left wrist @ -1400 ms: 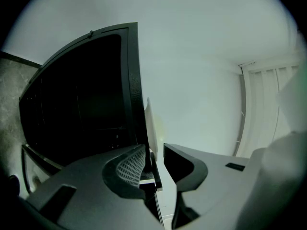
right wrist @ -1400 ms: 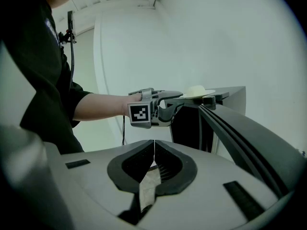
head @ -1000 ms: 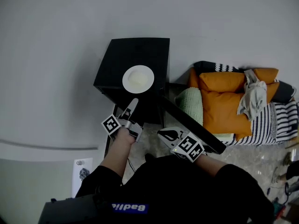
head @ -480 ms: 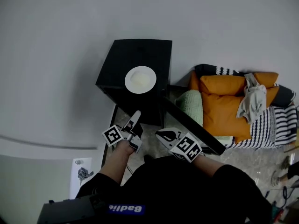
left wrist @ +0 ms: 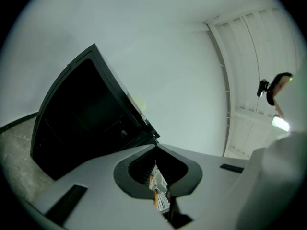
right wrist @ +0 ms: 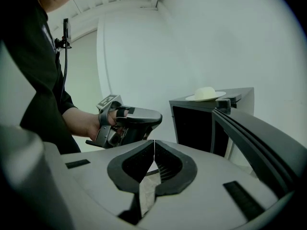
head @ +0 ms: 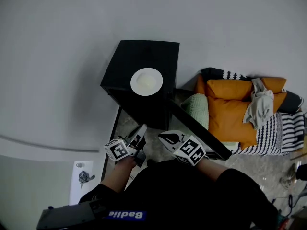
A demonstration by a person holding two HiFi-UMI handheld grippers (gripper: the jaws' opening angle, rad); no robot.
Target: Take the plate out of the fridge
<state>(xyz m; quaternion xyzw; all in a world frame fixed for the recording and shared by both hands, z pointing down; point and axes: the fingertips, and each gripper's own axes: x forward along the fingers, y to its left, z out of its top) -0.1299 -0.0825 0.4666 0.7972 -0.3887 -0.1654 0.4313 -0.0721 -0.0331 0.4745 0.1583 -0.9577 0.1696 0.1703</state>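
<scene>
A white plate [head: 147, 82] with something pale on it sits on top of the black mini fridge [head: 139, 61]; the right gripper view also shows the plate [right wrist: 205, 95]. The fridge door [head: 194, 130] stands swung open to the right, and the dark interior [left wrist: 81, 114] looks bare. My left gripper [head: 142, 131] hangs below the fridge front, apart from it, jaws shut on nothing, their tips meeting [left wrist: 156, 146]. My right gripper [head: 165, 137] is beside it near the door, also shut and empty [right wrist: 154, 142]. It sees the left gripper [right wrist: 129, 121] in the hand.
Orange cushions [head: 237, 104], a green pillow [head: 196, 107] and a striped blanket [head: 288, 128] lie right of the fridge. A white wall [head: 62, 56] runs behind and to the left. Speckled floor [head: 156, 150] lies under the grippers. A paper sheet [head: 82, 178] lies at lower left.
My left gripper has drawn back from the fridge front toward my body, and its jaws have gone from open to shut. The right gripper has barely moved.
</scene>
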